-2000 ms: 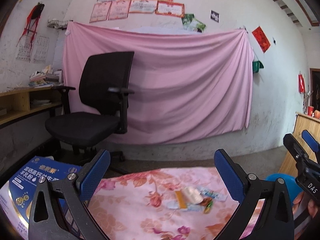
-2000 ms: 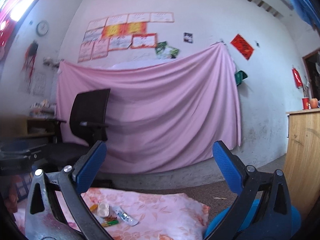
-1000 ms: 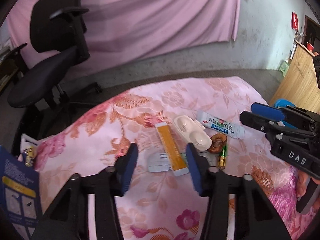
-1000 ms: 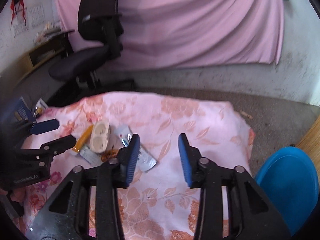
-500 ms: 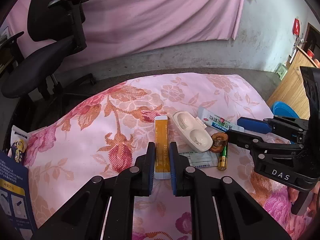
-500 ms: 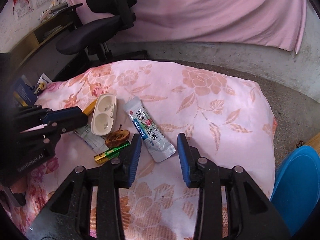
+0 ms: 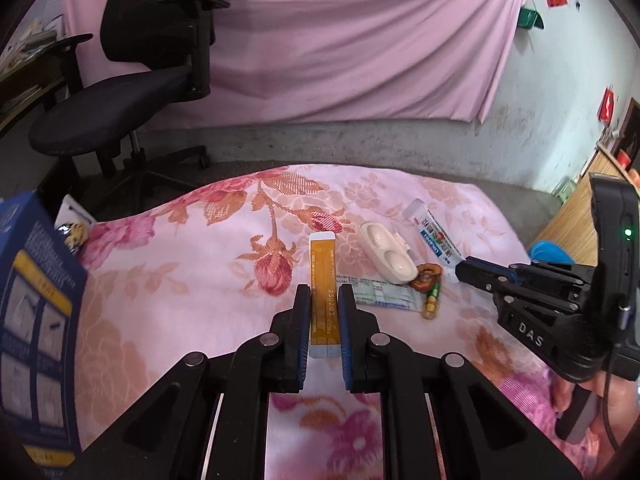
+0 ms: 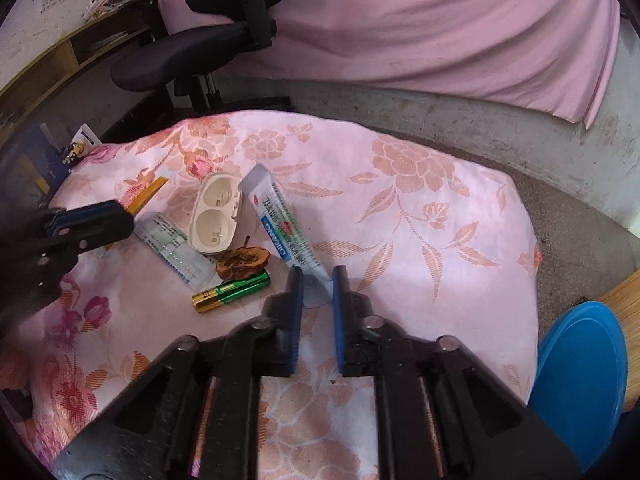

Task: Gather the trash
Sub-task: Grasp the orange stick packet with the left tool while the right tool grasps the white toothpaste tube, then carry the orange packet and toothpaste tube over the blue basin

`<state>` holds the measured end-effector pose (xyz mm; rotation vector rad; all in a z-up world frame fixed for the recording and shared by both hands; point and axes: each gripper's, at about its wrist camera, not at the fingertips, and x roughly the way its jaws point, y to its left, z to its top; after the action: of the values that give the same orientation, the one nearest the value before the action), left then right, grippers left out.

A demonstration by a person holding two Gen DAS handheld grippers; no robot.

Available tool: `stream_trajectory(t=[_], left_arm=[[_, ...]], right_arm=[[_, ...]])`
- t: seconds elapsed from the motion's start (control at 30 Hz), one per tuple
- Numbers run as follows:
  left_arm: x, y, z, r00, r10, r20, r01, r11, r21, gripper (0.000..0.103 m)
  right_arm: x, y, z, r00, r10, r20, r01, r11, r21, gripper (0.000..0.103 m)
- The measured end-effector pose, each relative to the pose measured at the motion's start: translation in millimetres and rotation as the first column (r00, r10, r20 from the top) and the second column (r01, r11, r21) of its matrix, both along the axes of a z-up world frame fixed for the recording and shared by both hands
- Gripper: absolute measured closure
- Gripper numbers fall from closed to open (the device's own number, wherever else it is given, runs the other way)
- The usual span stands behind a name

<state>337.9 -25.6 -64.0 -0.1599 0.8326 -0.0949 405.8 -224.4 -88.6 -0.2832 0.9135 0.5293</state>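
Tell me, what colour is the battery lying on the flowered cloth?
The battery is shiny green with a gold end, clearest in the right wrist view.

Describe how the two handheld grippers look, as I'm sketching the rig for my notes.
Both are black plastic frames with silver round rivets at the pivots and flat blue pads lining the fingers. The right gripper carries white "DAS" lettering, a small green light on its upright housing and a thin dark cable at the rear. The left gripper looks the same build; its lettering is too dark to read.
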Motion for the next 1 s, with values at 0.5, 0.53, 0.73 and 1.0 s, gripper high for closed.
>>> stream_trajectory(t=[0.5,0.53,0.73,1.0], left_arm=[[-58.2,-9.7,47.5,0.949,0.055,0.309,-0.056,0.998,-0.007,0.092],[-61.4,-12.3,51.5,0.941,0.058,0.333,-0.059,0.998,-0.007,0.092],[-80.3,-41.7,90.0,0.862,-0.014,0.507,0.005,1.0,0.019,0.092],[-91.0,-105.6,128.0,0.762,-0.137,0.633,0.116,0.99,0.074,0.092]], right_arm=[[-52.6,-21.9,40.5,0.964,-0.063,0.259,0.036,0.993,0.11,0.074],[-59.6,-26.4,45.8,0.955,-0.073,0.288,0.035,0.99,0.134,0.074],[-102.1,-60.0,84.5,0.875,-0.148,0.461,0.005,0.955,0.298,0.074],[-144.1,-103.3,121.9,0.695,-0.323,0.642,0.02,0.902,0.432,0.074]])
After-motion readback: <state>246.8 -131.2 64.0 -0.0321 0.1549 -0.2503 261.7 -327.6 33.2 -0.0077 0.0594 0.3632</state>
